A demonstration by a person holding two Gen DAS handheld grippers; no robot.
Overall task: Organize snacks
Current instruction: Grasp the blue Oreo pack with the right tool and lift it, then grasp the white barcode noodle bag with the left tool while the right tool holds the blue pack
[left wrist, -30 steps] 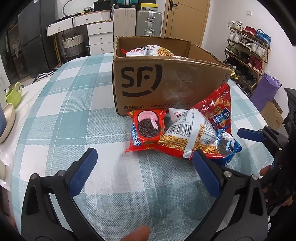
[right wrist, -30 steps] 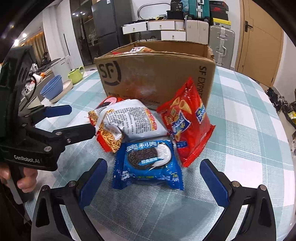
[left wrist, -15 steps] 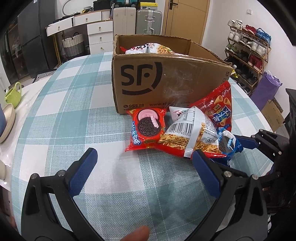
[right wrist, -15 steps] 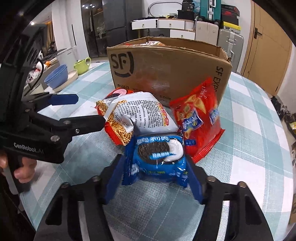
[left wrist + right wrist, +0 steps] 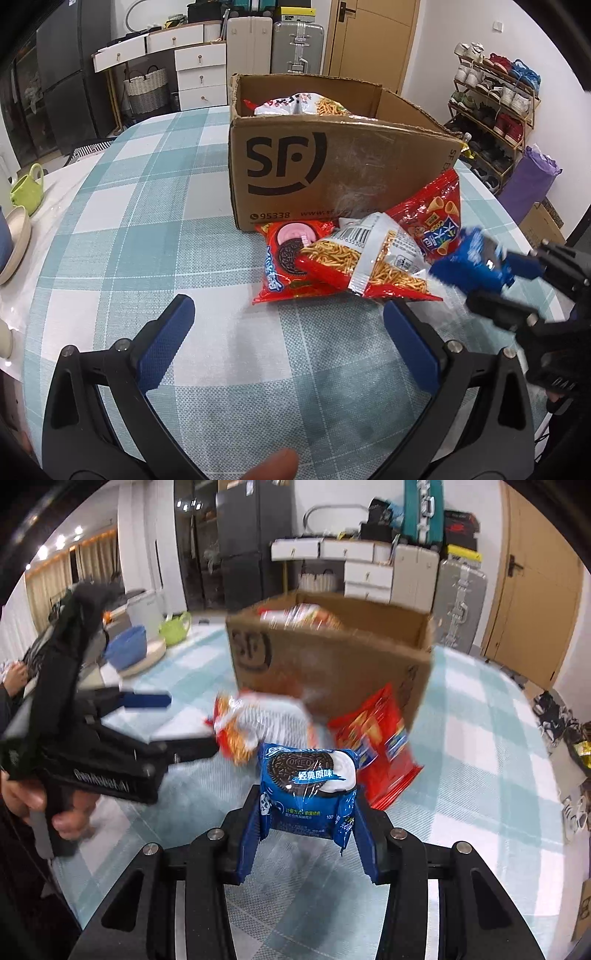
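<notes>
My right gripper (image 5: 306,834) is shut on a blue Oreo pack (image 5: 308,788) and holds it above the table; the same blue pack (image 5: 469,262) shows blurred at the right of the left wrist view. My left gripper (image 5: 288,347) stands open over bare tablecloth, short of the snack pile. A red Oreo pack (image 5: 284,258), a noodle snack bag (image 5: 373,262) and a red cone-crisp bag (image 5: 436,218) lie against the front of the SF cardboard box (image 5: 332,173). Another noodle bag (image 5: 303,105) lies inside the box.
The checked table (image 5: 147,221) carries a green mug (image 5: 27,190) and stacked bowls (image 5: 13,240) at the far left edge. Drawers, suitcases and a shoe rack (image 5: 495,122) stand beyond the table. A hand (image 5: 33,805) grips the left tool.
My right gripper moved in, shut on the blue Oreo pack and raised it off the table. The left gripper has stayed open in place.
</notes>
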